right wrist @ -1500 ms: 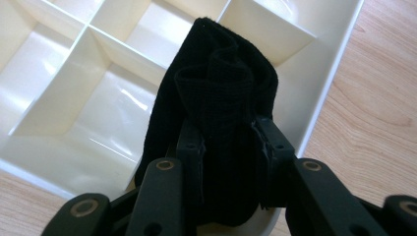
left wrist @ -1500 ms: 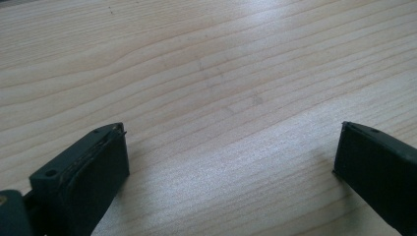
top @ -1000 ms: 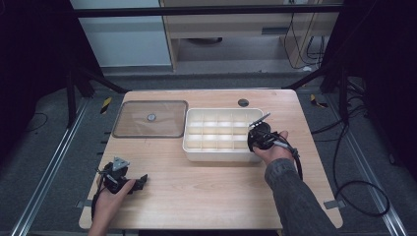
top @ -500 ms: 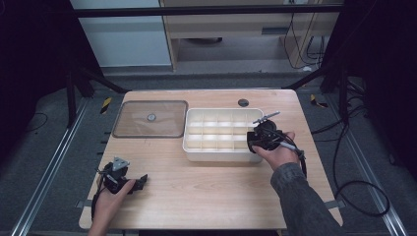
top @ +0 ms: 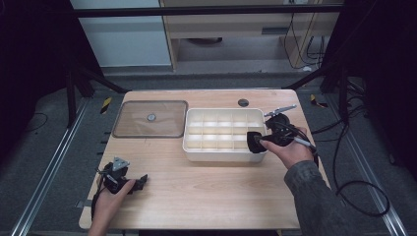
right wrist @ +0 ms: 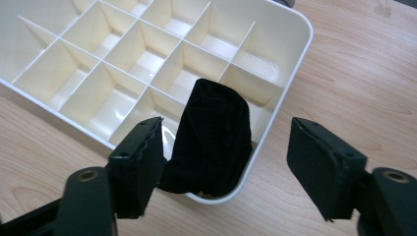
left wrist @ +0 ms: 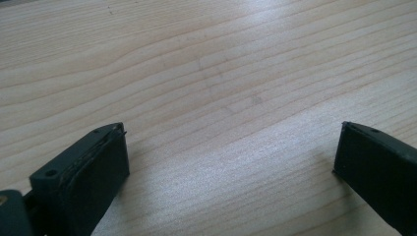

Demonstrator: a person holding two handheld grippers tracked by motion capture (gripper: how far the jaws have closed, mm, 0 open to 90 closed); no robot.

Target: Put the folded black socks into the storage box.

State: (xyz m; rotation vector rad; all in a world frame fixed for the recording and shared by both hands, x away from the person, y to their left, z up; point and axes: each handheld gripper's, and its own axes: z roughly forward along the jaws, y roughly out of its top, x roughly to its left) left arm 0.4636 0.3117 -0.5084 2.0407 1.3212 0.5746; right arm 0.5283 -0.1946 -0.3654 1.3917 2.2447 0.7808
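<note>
1 black rolled sock (right wrist: 212, 137) stands tilted in the tray's (right wrist: 295, 54) corner compartment.

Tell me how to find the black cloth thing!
Look at the white divided box on the wooden table, beside the clear lid. Go to the box's corner nearest the right gripper. The black rolled cloth stands there, the only dark thing among bare cream compartments.
</note>
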